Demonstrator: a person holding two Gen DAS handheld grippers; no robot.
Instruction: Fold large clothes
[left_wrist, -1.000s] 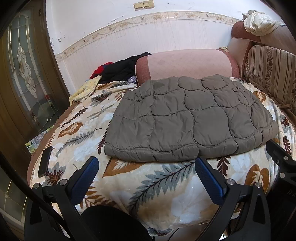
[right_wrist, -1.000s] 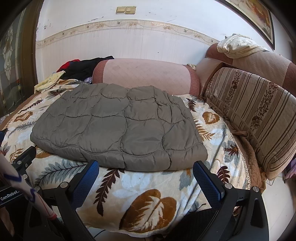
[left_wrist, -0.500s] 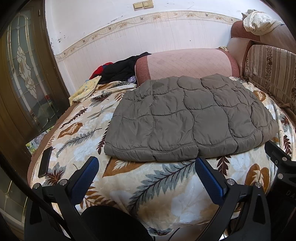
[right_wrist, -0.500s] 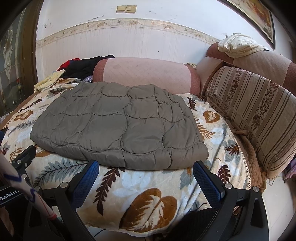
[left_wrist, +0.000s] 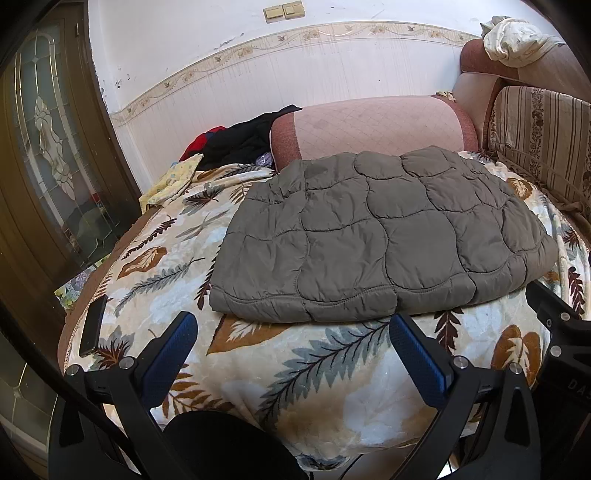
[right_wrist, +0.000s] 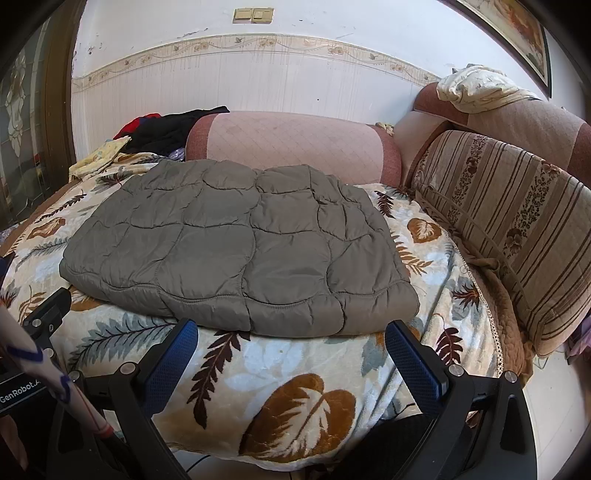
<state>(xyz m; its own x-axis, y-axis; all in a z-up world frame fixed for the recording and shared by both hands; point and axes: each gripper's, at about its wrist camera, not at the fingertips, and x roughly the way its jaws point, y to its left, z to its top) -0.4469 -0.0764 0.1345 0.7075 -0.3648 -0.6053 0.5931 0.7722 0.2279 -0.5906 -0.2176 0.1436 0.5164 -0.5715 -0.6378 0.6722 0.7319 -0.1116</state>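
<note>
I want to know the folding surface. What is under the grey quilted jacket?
The grey quilted jacket lies flat on a leaf-patterned blanket, which shows all around it. Anything beneath the jacket's middle is hidden. Both grippers are open, clear of it.

home living room, sofa (right_wrist: 517, 206), blanket (right_wrist: 295, 369)

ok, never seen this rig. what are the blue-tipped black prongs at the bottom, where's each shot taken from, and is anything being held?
No robot here: a person holds a two-finger hand-held gripper in each hand, each with a fisheye camera looking along its fingers. One picture is from the left hand-held gripper, the other from the right hand-held gripper. The prongs are their blue-padded fingers. Both are open and hold nothing. Ahead, a grey quilted jacket lies folded flat on a leaf-print blanket over a sofa. A pink bolster sits behind it, and a dark phone-like slab lies at the blanket's left edge.
</note>
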